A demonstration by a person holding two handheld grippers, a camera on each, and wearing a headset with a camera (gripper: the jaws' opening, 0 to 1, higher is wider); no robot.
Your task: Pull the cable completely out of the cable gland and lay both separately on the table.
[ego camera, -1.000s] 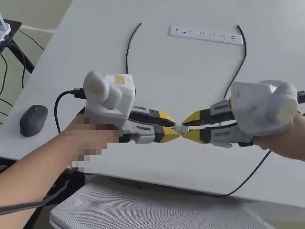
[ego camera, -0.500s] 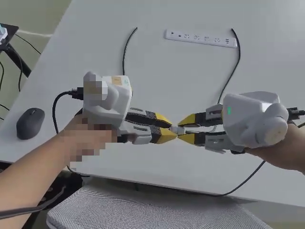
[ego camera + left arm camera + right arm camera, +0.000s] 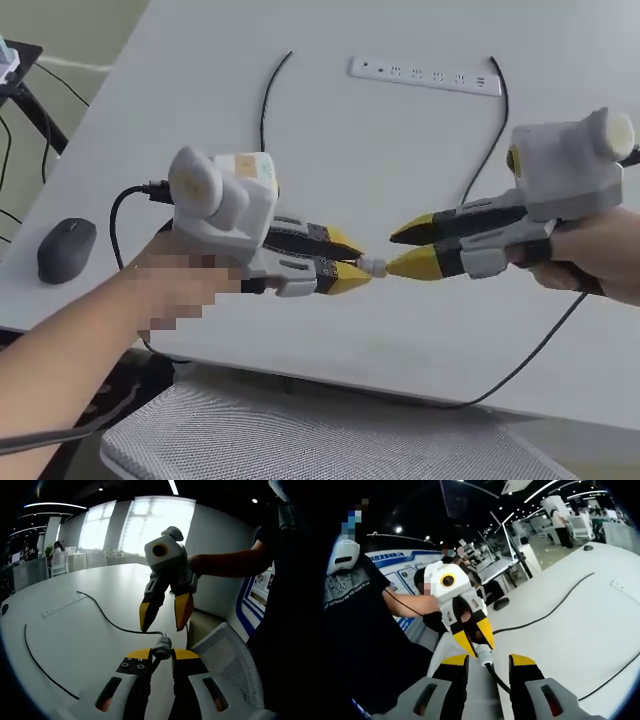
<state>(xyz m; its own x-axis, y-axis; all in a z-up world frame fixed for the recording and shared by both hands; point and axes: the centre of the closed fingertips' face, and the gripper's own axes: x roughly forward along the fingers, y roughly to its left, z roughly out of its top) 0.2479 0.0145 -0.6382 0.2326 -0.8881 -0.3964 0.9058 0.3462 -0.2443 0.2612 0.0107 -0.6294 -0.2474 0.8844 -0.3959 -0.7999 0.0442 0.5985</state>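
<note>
left gripper [image 3: 362, 266] pinches cable gland [image 3: 375, 267]; right gripper [image 3: 390, 253] spread, near table [image 3: 400, 340] edge

White table [image 3: 400, 160], power strip [image 3: 425, 76] near its far edge, dark mouse [image 3: 66, 249] at the left edge. Grey mesh chair [image 3: 300, 430] sits below the near edge. Big bright windows [image 3: 155, 525] on the far wall, strip lights [image 3: 174, 486] on a dark ceiling.

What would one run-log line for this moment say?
left gripper: shut on cable gland | right gripper: open, beside gland | cable: not yet out
</note>
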